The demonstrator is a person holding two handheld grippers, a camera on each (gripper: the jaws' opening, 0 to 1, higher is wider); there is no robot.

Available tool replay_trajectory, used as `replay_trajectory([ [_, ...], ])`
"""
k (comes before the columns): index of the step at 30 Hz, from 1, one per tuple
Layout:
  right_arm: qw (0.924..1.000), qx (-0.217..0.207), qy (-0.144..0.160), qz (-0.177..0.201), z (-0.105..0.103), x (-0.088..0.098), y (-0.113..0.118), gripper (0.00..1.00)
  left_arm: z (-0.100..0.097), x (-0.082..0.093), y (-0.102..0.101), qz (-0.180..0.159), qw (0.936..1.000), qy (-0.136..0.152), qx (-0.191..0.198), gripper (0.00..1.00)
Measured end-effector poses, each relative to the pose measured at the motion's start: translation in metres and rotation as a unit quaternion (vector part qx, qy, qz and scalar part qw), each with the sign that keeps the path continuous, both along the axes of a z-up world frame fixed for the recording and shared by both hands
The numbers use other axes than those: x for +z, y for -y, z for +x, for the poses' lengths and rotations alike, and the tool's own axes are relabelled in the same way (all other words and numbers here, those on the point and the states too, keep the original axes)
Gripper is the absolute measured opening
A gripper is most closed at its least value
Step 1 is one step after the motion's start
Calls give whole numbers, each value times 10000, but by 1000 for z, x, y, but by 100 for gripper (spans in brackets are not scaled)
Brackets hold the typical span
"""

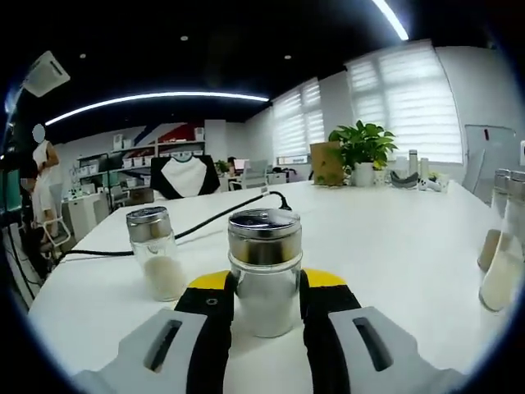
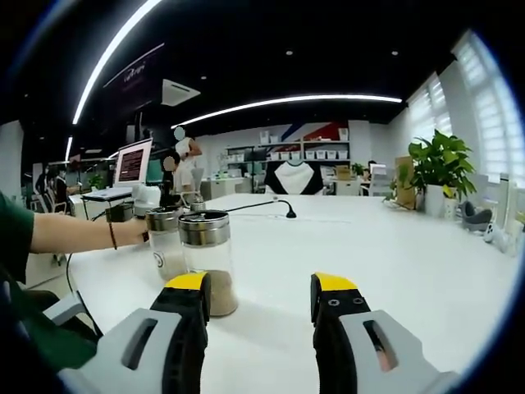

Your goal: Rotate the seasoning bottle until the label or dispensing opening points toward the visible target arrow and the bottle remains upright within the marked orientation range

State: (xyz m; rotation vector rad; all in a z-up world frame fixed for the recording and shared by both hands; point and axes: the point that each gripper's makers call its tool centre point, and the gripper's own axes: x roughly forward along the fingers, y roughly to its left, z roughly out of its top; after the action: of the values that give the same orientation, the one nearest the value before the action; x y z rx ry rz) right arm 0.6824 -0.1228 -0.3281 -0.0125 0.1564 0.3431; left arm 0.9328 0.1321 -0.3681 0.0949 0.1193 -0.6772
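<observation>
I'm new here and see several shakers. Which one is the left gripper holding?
On the big white table, look between the yellow-tipped left gripper. The seasoning bottle stands upright there: clear glass, perforated steel lid, white powder. Its neighbour shaker stands free to one side, smaller in the view.

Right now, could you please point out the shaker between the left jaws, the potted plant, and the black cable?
Shaker (image 1: 264, 283): left gripper view, glass body.
Potted plant (image 1: 363, 144): left gripper view, leaves.
Black cable (image 1: 215, 218): left gripper view, mid-run.

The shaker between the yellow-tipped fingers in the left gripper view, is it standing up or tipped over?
Standing up. The shaker rests base-down on the white table, metal lid on top, between the left gripper fingers.
</observation>
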Motion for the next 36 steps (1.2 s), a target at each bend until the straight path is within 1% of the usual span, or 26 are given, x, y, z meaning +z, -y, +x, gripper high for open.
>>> replay_trajectory([
  [2, 10000, -3, -7, 9, 0, -1, 0, 49, -11, -1, -4, -79, 9999, -39, -52, 32],
  [6, 10000, 7, -7, -8, -1, 0, -1, 49, -31, -1, -7, -130, 9998, -82, -154, 32],
  [9, 10000, 16, -11, -14, 0, 0, -1, 49, -47, -2, -6, -88, 9996, -30, -266, 32],
  [16, 10000, 8, 5, -39, 0, 2, -1, 49, -89, -3, 0, -190, 9983, 3, -553, 32],
  [17, 10000, 5, 5, -39, 0, 2, 0, 49, -97, -3, 2, -229, 9976, -29, -646, 32],
  [19, 10000, -1, 7, -49, 0, 2, 0, 49, -108, -4, 2, -240, 9973, -72, -692, 32],
  [20, 10000, -3, 4, -53, 0, 2, 0, 49, -112, -3, 4, -245, 9966, -15, -781, 32],
  [21, 10000, -2, 3, -52, 0, 2, 0, 49, -120, -4, 5, -238, 9964, -20, -818, 32],
  [24, 10000, 4, 5, -62, 0, 1, 0, 49, -134, -5, 9, -186, 9956, -20, -918, 32],
  [29, 10000, 34, 9, -79, -1, 1, -3, 49, -153, -5, 14, -380, 9937, -153, -1043, 32],
  [31, 10000, 41, 10, -85, -2, 1, -3, 49, -162, -7, 16, -344, 9934, -88, -1090, 33],
  [32, 10000, 42, 7, -86, -2, 1, -3, 49, -166, -6, 16, -401, 9931, -95, -1098, 33],
  [33, 10000, 43, 7, -87, -2, 1, -4, 49, -172, -7, 18, -490, 9922, -186, -1127, 33],
  [34, 9999, 46, 4, -90, -2, 1, -4, 49, -176, -7, 19, -507, 9918, -160, -1164, 33],
  [35, 9999, 52, -3, -91, -2, 0, -4, 49, -179, -6, 20, -484, 9919, -125, -1167, 33],
  [36, 9999, 54, -4, -91, -2, 0, -5, 49, -182, -7, 21, -270, 9928, -16, -1167, 33],
])
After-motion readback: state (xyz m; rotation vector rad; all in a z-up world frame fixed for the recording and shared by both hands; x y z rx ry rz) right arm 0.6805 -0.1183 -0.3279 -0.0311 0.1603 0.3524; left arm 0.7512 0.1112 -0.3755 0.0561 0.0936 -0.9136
